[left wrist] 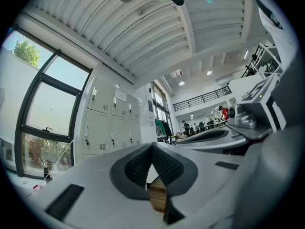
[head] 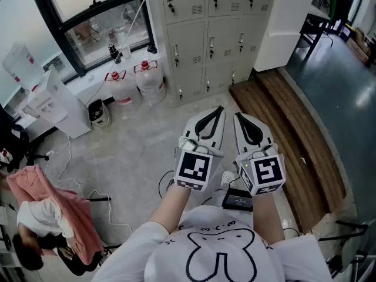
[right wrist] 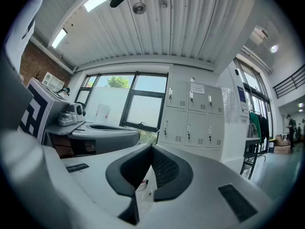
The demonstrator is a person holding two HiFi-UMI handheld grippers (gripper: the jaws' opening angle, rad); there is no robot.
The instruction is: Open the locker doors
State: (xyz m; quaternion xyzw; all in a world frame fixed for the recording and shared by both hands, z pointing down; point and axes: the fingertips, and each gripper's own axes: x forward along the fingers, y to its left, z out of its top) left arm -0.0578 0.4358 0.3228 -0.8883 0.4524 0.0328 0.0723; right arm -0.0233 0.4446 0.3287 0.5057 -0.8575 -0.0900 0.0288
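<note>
left tool, right tool abreast, seemingly closed, facing lockers

The head camera looks steeply down from above the person, with the lockers far off at 12 o'clock. Each gripper camera sits close behind its own jaws, tilted upward. All three views share the lockers, at 9 o'clock in the left gripper view and 3 o'clock in the right.

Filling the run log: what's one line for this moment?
stage: before contact | left claw: shut, empty | right claw: shut, empty | locker doors: closed, untouched
</note>
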